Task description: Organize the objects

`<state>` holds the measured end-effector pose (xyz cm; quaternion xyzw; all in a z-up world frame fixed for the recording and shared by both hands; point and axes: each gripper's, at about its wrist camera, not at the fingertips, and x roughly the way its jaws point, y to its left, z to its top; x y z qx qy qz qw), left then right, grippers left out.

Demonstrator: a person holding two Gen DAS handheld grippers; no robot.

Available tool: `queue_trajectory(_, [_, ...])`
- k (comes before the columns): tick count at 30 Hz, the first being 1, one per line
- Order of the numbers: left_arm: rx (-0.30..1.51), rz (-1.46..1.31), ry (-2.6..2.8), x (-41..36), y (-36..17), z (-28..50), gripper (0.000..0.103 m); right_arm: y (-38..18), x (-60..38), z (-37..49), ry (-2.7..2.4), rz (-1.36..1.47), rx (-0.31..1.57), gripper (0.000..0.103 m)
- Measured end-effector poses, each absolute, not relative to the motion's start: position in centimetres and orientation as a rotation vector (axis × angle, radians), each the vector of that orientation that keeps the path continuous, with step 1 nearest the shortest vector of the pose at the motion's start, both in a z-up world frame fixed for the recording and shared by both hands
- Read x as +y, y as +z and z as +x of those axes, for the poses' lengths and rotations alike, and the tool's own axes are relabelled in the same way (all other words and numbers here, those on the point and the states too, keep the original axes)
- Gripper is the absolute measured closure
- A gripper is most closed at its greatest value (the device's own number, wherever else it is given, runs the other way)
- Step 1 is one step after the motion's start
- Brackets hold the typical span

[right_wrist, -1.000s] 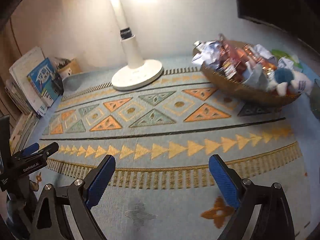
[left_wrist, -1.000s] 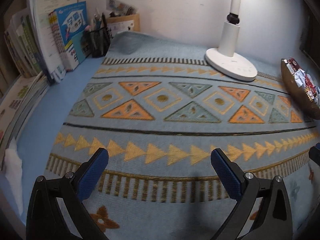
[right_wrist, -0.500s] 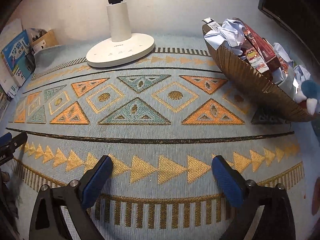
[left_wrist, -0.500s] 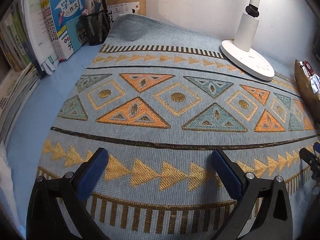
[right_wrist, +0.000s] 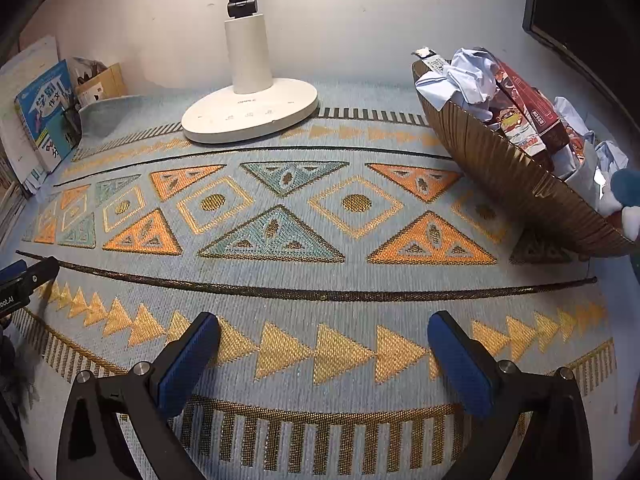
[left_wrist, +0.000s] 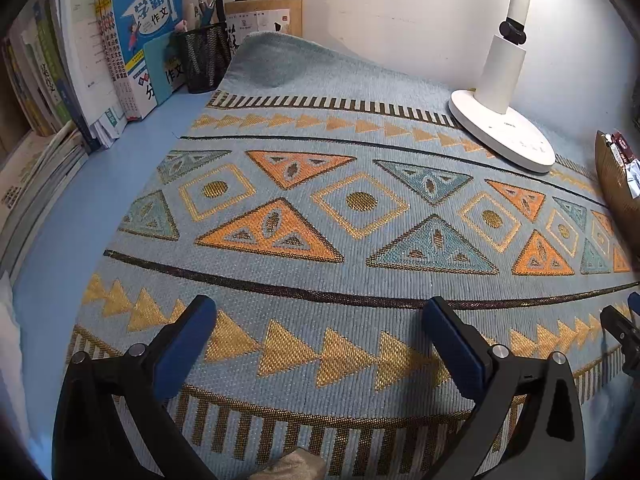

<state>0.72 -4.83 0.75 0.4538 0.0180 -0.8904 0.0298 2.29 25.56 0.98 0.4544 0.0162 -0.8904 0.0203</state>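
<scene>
Your task's things sit heaped in the basket (right_wrist: 500,168) at the mat's right end: crumpled paper (right_wrist: 470,80), a red box (right_wrist: 528,108), a plush toy (right_wrist: 624,200) at the rim. Over the last second both of your grippers have dropped closer to the mat (left_wrist: 320,216), and the basket has slid toward the right edge of the right view. The right gripper (right_wrist: 322,354) stands spread wide, nothing between its pads; the left gripper (left_wrist: 320,344) is likewise spread and bare. That reads as a settled start, with no pick begun. The lamp (right_wrist: 250,116) stands just left of the basket, so you have a narrow lane there. The books (left_wrist: 100,64) and pen cup (left_wrist: 204,60) line the left edge. The mat's middle lies open for 2 grippers.
</scene>
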Motion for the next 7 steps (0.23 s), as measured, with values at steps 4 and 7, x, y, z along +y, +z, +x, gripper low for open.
queue_trajectory(4, [0.053,1.399,-2.747,-4.85,0.74,0.72,0.000,0.90,25.65,2.28,-2.761,1.409,0.049,0.000])
queue_trajectory(7, [0.053,1.400,-2.748,-4.92,0.77,0.74,0.000,0.92,25.67,2.30,-2.761,1.409,0.049,0.000])
